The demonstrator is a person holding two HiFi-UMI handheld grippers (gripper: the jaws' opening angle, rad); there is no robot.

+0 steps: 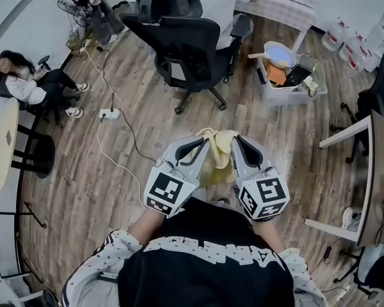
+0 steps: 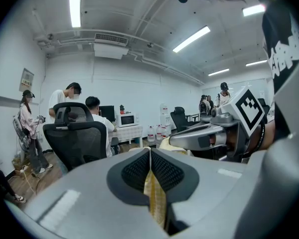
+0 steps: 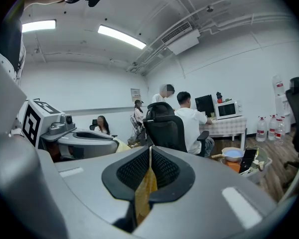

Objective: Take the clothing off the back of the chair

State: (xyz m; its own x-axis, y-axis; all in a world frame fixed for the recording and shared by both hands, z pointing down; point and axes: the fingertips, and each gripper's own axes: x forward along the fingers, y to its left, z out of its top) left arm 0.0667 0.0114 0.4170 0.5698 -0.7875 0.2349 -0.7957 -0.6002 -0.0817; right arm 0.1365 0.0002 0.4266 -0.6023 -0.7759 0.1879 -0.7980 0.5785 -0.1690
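Note:
A pale yellow garment (image 1: pixel 217 155) hangs between my two grippers, held in the air in front of the person, well short of the black office chair (image 1: pixel 182 50). My left gripper (image 1: pixel 201 142) is shut on the garment; a yellow strip of the garment (image 2: pixel 154 193) shows pinched between its dark pads. My right gripper (image 1: pixel 242 141) is shut on it too, with the garment (image 3: pixel 143 190) caught between its pads. The chair's (image 2: pixel 77 141) mesh back and headrest are bare. In the right gripper view the chair (image 3: pixel 164 126) stands ahead, a seated person behind it.
A clear bin (image 1: pixel 288 82) with a bowl and items stands right of the chair. A power strip (image 1: pixel 109 114) and white cable lie on the wood floor at left. A desk (image 1: pixel 365 178) is at right, a round table (image 1: pixel 3 146) at far left. People sit and stand nearby.

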